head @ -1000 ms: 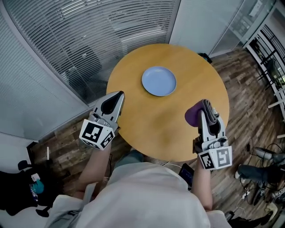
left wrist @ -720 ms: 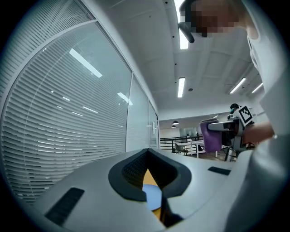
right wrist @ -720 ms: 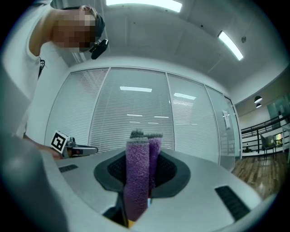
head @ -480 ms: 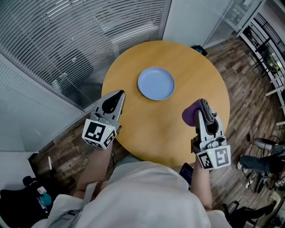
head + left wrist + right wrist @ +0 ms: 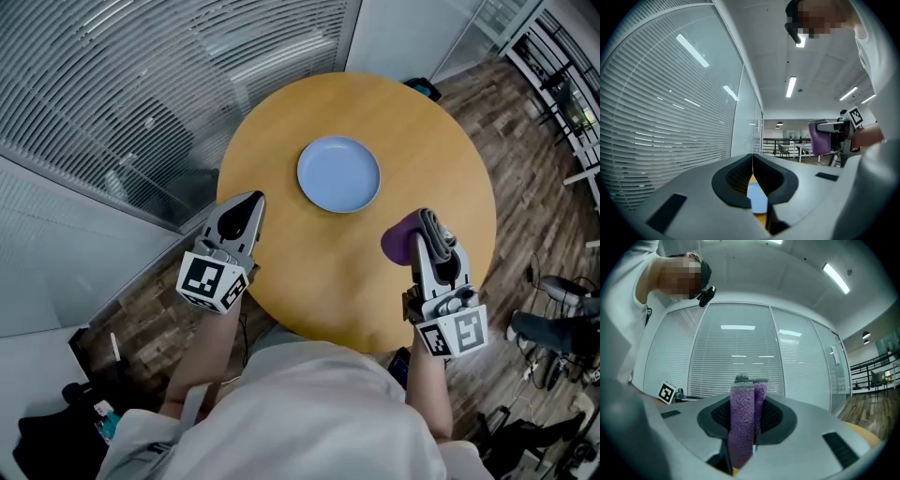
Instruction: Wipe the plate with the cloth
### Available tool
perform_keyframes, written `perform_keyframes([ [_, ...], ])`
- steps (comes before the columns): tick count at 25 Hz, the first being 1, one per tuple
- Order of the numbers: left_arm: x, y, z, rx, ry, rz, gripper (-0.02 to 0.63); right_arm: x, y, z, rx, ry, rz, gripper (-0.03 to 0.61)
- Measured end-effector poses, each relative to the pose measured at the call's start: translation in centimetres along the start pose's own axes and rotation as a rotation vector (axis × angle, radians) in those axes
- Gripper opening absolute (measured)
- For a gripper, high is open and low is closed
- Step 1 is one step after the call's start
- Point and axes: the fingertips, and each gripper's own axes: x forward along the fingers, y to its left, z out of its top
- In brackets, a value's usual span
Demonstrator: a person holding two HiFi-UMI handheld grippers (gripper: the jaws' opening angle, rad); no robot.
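A pale blue plate (image 5: 338,174) lies on the round wooden table (image 5: 309,262), a little past its middle. My right gripper (image 5: 430,228) hovers over the table's near right part, shut on a folded purple cloth (image 5: 405,239) with a grey edge; the cloth (image 5: 743,427) fills the gap between the jaws in the right gripper view. My left gripper (image 5: 249,202) is at the table's left edge, shut and empty. Through the slit under its closed jaws, a sliver of the plate (image 5: 757,200) shows in the left gripper view, and the cloth (image 5: 819,137) appears at the right.
Glass walls with blinds (image 5: 141,84) stand close behind and left of the table. Wooden floor (image 5: 525,187) surrounds it, with cables and gear (image 5: 553,337) at the right. The person's torso (image 5: 309,412) is against the table's near edge.
Both grippers have drifted slightly across the table while keeping their poses. The view has shifted, so the plate and table sit a little differently in the picture. The cloth stays clamped.
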Motion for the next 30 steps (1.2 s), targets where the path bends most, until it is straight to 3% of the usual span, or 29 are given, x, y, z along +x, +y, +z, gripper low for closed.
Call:
perform_keyframes([
  [7,1.1,1.3,-1.6,-0.018,0.026,-0.005,0.012,1.0,0.9,-2.3,0.000,0.057,0.011,0.104],
  [18,3.6,-0.3,-3.8,-0.037,0.059,0.012,0.012,0.1,-2.2,-4.2,0.016,0.099,0.037,0.104],
  [30,6.1,-0.2,-6.2,-0.054,0.118,0.050,0.014,2.9,-4.3,-5.0,0.026,0.085,0.086,0.104],
])
